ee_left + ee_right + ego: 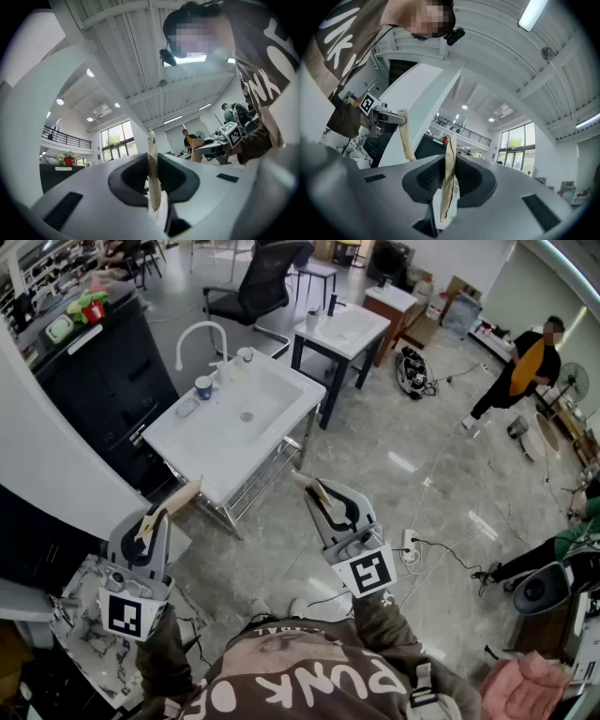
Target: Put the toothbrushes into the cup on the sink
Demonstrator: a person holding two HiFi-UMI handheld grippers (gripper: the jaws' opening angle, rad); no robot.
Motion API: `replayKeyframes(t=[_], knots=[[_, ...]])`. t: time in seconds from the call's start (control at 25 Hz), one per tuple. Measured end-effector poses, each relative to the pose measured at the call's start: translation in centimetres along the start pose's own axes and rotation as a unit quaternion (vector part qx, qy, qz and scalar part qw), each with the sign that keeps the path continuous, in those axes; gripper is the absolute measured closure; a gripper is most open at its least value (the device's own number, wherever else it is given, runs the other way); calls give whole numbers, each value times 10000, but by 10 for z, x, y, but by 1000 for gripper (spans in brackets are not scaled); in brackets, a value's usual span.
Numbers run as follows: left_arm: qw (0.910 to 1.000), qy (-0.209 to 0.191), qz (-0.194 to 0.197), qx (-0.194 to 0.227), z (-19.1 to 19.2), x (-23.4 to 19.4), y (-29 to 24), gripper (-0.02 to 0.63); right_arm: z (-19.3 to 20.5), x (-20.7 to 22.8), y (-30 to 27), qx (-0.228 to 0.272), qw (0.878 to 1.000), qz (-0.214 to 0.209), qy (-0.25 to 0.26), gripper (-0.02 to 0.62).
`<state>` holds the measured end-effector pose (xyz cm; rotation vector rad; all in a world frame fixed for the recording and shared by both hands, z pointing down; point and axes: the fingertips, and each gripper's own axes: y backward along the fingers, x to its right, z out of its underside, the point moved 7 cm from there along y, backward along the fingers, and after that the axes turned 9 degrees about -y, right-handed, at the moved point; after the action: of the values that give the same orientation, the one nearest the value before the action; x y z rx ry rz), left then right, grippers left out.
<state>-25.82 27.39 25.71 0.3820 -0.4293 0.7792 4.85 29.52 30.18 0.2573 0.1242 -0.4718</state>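
Note:
Each of my grippers holds a toothbrush in a tan paper wrapper. In the head view the left gripper (153, 521) is shut on a wrapped toothbrush (176, 500) that slants up to the right, just in front of the white sink (272, 395). The right gripper (330, 505) is shut on another wrapped toothbrush (312, 487) over the floor, right of the sink's front corner. A blue cup (203, 386) stands on the sink's left rim beside the white faucet (200, 332). Both gripper views look up at the ceiling, with each toothbrush (151, 171) (449, 180) pinched between the dark pads.
A black cabinet (98, 381) stands left of the sink. Behind it are a second small white table (342, 329) and a black office chair (261, 282). Cables and a power strip (410, 544) lie on the marble floor. A person (525, 367) stands far right.

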Motion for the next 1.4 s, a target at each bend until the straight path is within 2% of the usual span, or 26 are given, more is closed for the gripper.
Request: replayKeyframes(t=[0.24, 0.52, 0.92, 1.16, 1.4], knots=[[9999, 77, 1, -98, 10, -4, -3, 560, 4, 1, -7, -40, 10000, -39, -15, 525], [9999, 156, -43, -9, 18, -15, -3, 560, 6, -7, -24, -63, 9999, -92, 35, 523], [9994, 354, 43, -48, 52, -36, -6, 560, 21, -15, -54, -269, 9995, -69, 138, 523], [9994, 316, -49, -143, 84, -57, -43, 560, 52, 16, -99, -264, 9995, -167, 49, 523], [9988, 203, -226, -378, 129, -85, -116, 560, 103, 80, -175, -129, 9991, -379, -153, 523]])
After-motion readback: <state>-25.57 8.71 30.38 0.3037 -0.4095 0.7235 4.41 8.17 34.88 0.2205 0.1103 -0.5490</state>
